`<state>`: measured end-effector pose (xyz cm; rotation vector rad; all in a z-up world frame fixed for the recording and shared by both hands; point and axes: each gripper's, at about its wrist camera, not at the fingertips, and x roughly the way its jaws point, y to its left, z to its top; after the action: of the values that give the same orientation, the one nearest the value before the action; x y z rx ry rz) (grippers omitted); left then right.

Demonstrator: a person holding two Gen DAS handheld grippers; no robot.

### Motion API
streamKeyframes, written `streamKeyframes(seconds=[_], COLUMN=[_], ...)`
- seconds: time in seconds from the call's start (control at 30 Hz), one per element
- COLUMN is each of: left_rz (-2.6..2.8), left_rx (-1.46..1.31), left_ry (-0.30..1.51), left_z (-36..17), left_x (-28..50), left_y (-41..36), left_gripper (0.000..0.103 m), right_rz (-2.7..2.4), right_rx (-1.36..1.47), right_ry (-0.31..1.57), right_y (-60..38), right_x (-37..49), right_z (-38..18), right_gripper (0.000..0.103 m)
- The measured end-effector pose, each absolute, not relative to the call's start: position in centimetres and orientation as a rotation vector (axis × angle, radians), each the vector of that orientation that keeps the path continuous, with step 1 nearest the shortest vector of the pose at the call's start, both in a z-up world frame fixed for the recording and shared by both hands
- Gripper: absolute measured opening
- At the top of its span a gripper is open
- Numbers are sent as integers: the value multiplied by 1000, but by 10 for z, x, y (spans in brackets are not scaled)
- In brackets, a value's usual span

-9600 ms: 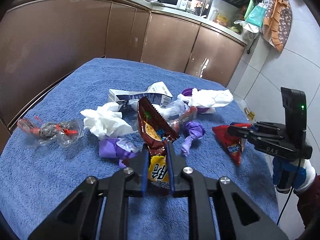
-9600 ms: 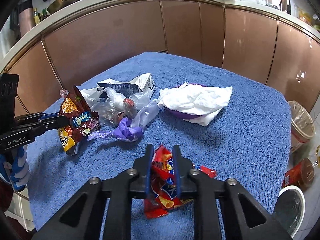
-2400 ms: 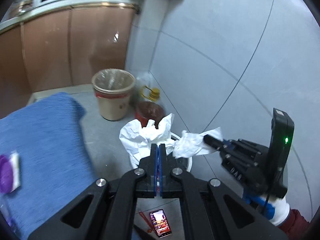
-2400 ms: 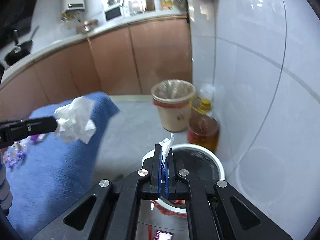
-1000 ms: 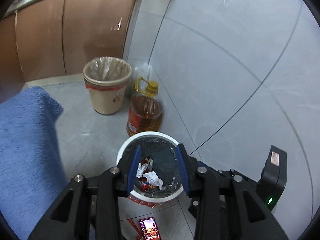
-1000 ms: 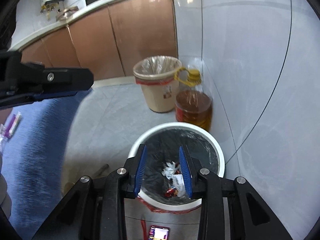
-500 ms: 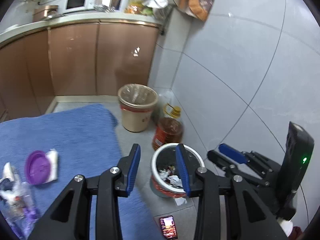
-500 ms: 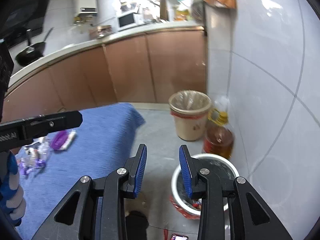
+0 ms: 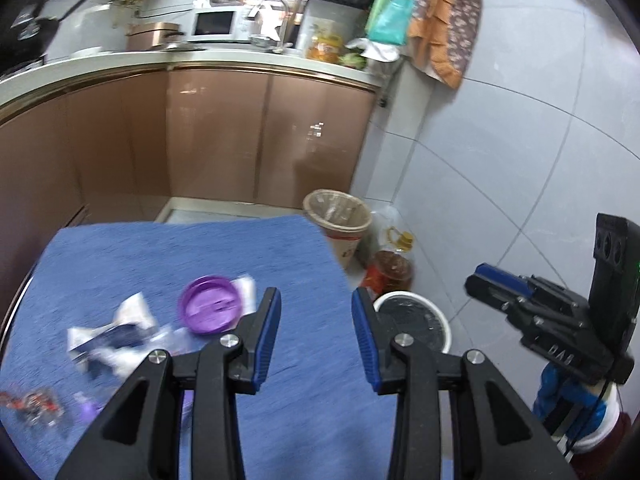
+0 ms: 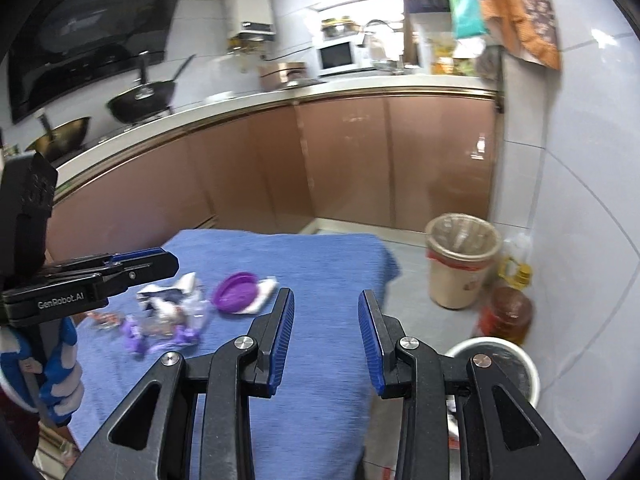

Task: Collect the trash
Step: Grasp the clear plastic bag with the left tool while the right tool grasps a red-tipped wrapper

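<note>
Both the left gripper [image 9: 316, 330] and right gripper [image 10: 326, 334] gape wide, empty; blurred trash [image 9: 116, 334] is unreadable.

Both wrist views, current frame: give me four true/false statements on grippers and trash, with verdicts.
1. The left gripper holds a white tissue. False: its jaws are open and empty.
2. The right gripper is open. True.
3. The round purple plastic lid lies on the blue towel-covered table. True.
4. The white-rimmed, black-lined trash bin stands on the table. False: it stands on the floor beside it.
</note>
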<state>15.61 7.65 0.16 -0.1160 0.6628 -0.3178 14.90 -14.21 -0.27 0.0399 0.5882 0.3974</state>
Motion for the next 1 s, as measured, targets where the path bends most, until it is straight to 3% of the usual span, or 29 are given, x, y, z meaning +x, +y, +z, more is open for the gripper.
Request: streamKeyframes(seconds=[0.47,0.9,1.0], left_rz=[-208,-156,-134], left_rx=[-214,-427,-468], left_ry=[747,855,867], left_z=[-45,-104,-110], left_x=[139,176,182], left_y=[225,252,258], left_gripper=[35,35,44], right_rz=[683,816,824], right_rx=[-3,-130,-145], right_ry=[719,802,816], right_y=[-19,72,83], right_x=[178,216,222], right_z=[-52,-110,-120], right_gripper=[33,33,33])
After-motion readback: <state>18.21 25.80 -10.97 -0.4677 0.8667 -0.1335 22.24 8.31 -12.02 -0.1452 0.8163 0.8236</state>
